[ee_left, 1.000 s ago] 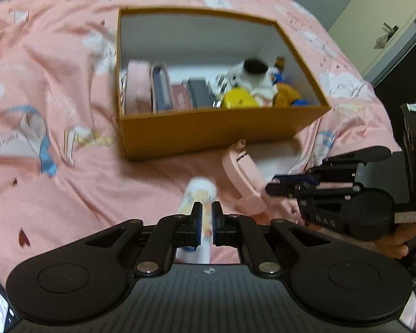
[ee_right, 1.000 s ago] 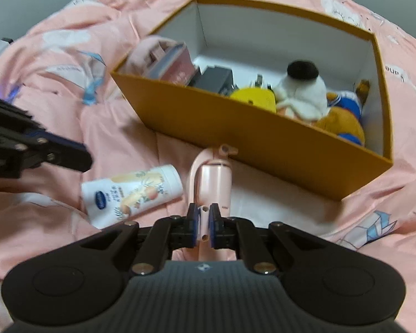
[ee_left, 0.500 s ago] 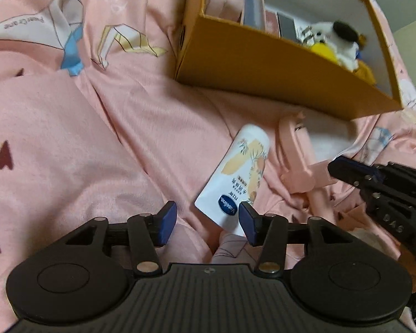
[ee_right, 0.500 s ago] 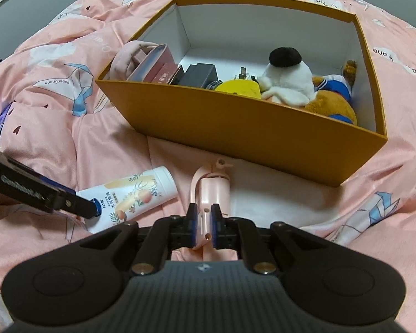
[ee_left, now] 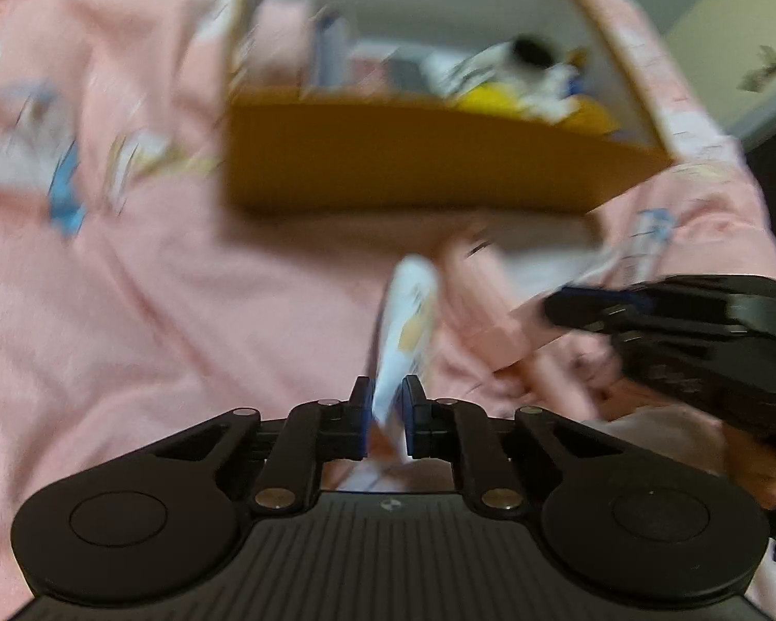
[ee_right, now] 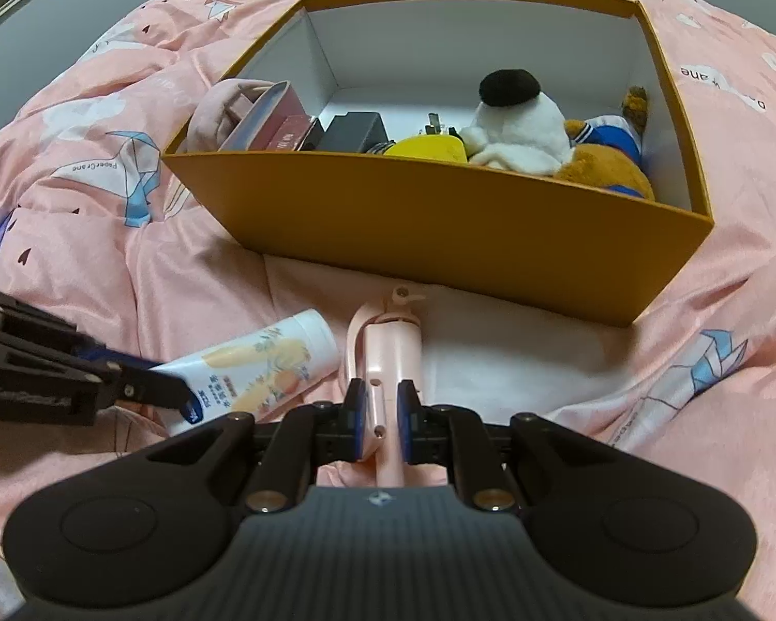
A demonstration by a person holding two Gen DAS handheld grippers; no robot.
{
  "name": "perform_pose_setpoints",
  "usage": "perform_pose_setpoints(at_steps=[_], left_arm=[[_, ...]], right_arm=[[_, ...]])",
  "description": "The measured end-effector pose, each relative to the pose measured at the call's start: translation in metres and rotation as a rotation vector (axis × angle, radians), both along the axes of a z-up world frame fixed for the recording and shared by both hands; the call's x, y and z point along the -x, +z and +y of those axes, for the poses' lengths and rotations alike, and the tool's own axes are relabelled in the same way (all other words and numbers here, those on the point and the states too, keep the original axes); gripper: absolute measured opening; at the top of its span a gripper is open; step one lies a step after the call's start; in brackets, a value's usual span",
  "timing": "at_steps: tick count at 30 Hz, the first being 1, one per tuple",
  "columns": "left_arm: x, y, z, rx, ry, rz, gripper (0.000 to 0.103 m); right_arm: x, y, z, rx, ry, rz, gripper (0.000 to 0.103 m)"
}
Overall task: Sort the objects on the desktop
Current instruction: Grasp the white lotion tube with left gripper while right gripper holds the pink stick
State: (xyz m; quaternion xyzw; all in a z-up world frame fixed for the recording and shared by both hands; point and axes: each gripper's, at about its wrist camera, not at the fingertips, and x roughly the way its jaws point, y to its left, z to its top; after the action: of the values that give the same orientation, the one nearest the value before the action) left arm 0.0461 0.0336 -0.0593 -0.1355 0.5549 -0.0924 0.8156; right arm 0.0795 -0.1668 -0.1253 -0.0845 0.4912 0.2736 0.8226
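Note:
A white lotion tube (ee_right: 264, 367) with a peach print lies on the pink bedsheet in front of the orange box (ee_right: 439, 227). My left gripper (ee_left: 388, 403) is closing, and its pads press on the tube's (ee_left: 408, 310) flat end. This view is blurred. From the right wrist view, the left gripper (ee_right: 170, 393) reaches in from the left onto that end. Beside the tube lies a pink handheld device (ee_right: 390, 346). My right gripper (ee_right: 383, 409) is shut on its near part. The left view shows the right gripper (ee_left: 569, 305) on the pink device (ee_left: 491, 305).
The box (ee_left: 414, 155) holds a white plush toy (ee_right: 517, 129), a brown plush toy (ee_right: 605, 171), a yellow object (ee_right: 429, 147), a black block (ee_right: 357, 129) and pink cases (ee_right: 269, 114). Rumpled sheet (ee_right: 103, 196) surrounds it. A hand (ee_left: 760, 466) holds the right gripper.
My left gripper opened wide, dropped onto the tube and closed on its flat end. The right gripper stayed on the pink device and rolled slightly.

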Motion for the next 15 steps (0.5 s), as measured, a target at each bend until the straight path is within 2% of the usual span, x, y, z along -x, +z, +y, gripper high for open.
perform_pose_setpoints(at_steps=[2,4,9,10,12,15], left_arm=[[0.000,0.007,-0.008,0.005,-0.025,-0.061,0.013],[-0.003,0.009,-0.017,-0.003,-0.056,-0.084,0.013],[-0.003,0.001,-0.027,-0.069,-0.081,0.002,0.015],[-0.002,0.000,-0.026,-0.078,-0.076,0.013,0.018],[0.002,-0.003,-0.022,-0.089,-0.060,0.038,0.033],[0.003,-0.009,-0.017,-0.080,-0.035,0.076,0.037]], right_arm=[[0.000,-0.001,0.001,-0.008,0.003,0.007,0.015],[0.000,-0.003,0.002,-0.007,0.007,0.014,0.016],[0.000,-0.005,-0.001,-0.009,-0.005,0.019,0.017],[0.000,-0.005,-0.002,-0.012,-0.009,0.021,0.017],[-0.001,-0.006,-0.003,-0.015,-0.015,0.028,0.017],[-0.001,-0.008,-0.001,-0.018,-0.011,0.031,0.017]])
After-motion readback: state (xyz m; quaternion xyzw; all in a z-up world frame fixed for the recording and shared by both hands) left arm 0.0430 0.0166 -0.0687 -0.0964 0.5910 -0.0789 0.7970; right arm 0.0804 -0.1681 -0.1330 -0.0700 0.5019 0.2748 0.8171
